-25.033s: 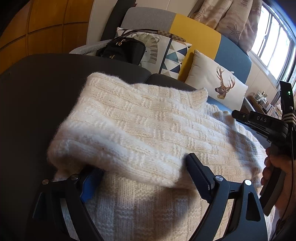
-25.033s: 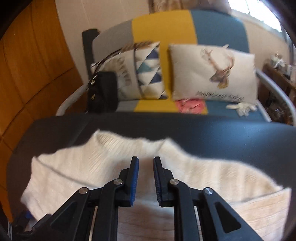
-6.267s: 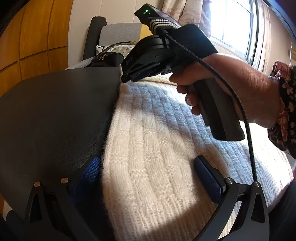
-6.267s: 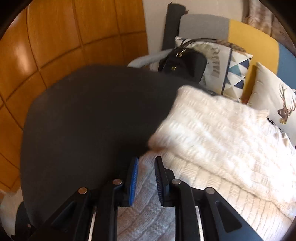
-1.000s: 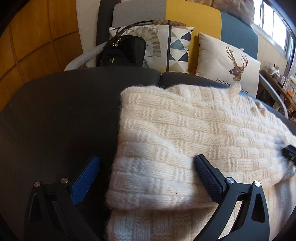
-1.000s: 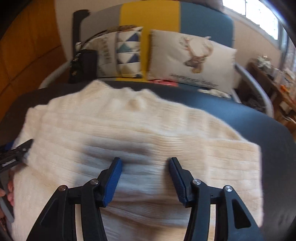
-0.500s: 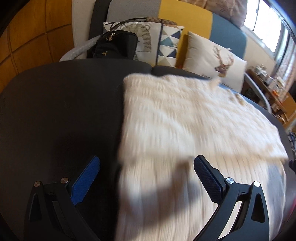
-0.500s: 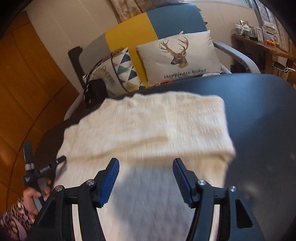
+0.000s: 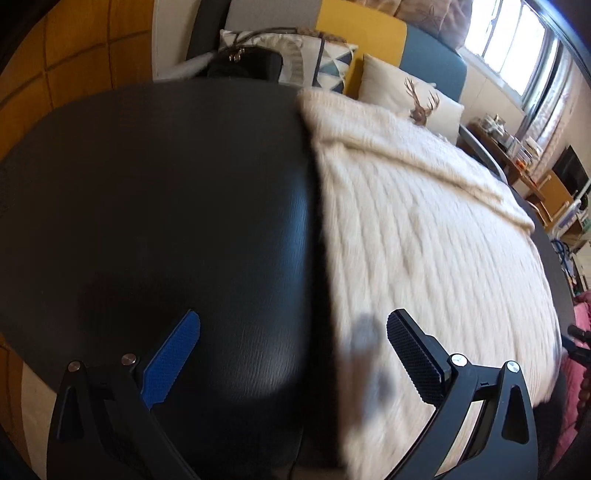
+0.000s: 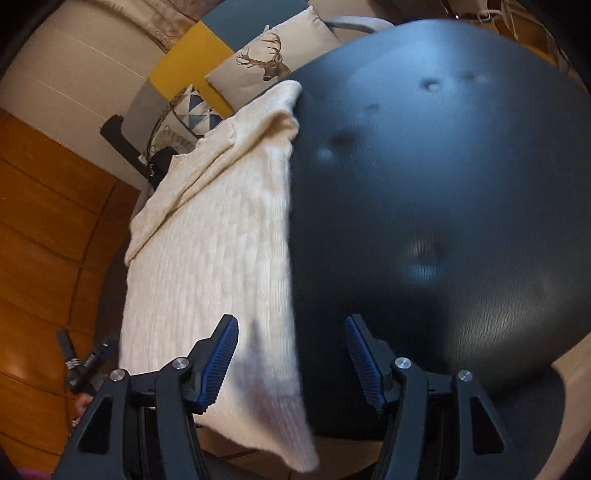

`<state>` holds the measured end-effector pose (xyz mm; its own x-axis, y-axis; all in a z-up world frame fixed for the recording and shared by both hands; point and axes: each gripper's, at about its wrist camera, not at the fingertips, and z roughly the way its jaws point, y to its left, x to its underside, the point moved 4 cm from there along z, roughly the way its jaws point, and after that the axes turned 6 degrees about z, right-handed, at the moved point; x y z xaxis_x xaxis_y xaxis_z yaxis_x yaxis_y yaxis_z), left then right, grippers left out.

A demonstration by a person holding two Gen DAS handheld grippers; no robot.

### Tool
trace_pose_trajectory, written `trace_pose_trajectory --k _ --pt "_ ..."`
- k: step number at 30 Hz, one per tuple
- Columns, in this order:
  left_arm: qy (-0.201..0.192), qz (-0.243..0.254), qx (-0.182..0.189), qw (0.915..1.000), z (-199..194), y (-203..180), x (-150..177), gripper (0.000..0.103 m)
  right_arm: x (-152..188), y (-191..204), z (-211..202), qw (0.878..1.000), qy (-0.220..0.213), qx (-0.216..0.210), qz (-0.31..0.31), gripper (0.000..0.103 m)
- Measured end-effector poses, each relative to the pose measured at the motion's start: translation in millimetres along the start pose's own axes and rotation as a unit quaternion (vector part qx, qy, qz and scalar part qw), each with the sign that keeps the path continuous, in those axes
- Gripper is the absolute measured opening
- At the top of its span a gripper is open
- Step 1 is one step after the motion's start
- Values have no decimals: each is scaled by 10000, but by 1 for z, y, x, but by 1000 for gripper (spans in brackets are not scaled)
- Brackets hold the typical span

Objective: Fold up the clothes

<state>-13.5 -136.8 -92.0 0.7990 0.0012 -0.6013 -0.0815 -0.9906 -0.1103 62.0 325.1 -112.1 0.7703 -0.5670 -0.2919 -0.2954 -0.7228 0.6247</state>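
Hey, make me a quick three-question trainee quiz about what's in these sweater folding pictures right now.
1. True or false: the left tool is shut on the cream sweater.
2. Which sweater edge does the right tool straddle? A near-side right edge B collar
3. Fill in: the sweater lies on a ____ table.

Key: 1 false, both tools are open and hold nothing. 2 A. 3 black.

I log: a dark table (image 9: 166,192); behind it a yellow-and-blue sofa (image 9: 362,33), deer cushion (image 10: 269,62), triangle-print cushion (image 9: 328,70), black bag (image 9: 247,66); wood-panelled wall (image 10: 48,229).
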Motion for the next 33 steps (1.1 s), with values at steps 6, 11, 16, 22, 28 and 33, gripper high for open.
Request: trace_pose_trajectory --k 6,11,16,22,28,33 --pt "-65 593 253 9979 -16 -17 30 103 14 1 -4 9992 -175 -339 -99 62" --pt "1 843 845 9929 -26 -36 34 103 23 3 -3 9970 -320 -664 -240 62" --pt "258 510 1622 9851 -20 -41 38 96 32 3 2 9917 -343 -1227 -172 56" --pt "277 95 2022 9789 -13 -38 39 89 34 1 5 9882 -278 -1504 -110 50" --pt "179 349 2089 9771 -21 -49 36 52 36 1 8 9867 -125 -1616 -142 45" --pt "255 113 2376 9710 -23 -42 40 52 38 1 9 9847 48 -1734 -154 45"
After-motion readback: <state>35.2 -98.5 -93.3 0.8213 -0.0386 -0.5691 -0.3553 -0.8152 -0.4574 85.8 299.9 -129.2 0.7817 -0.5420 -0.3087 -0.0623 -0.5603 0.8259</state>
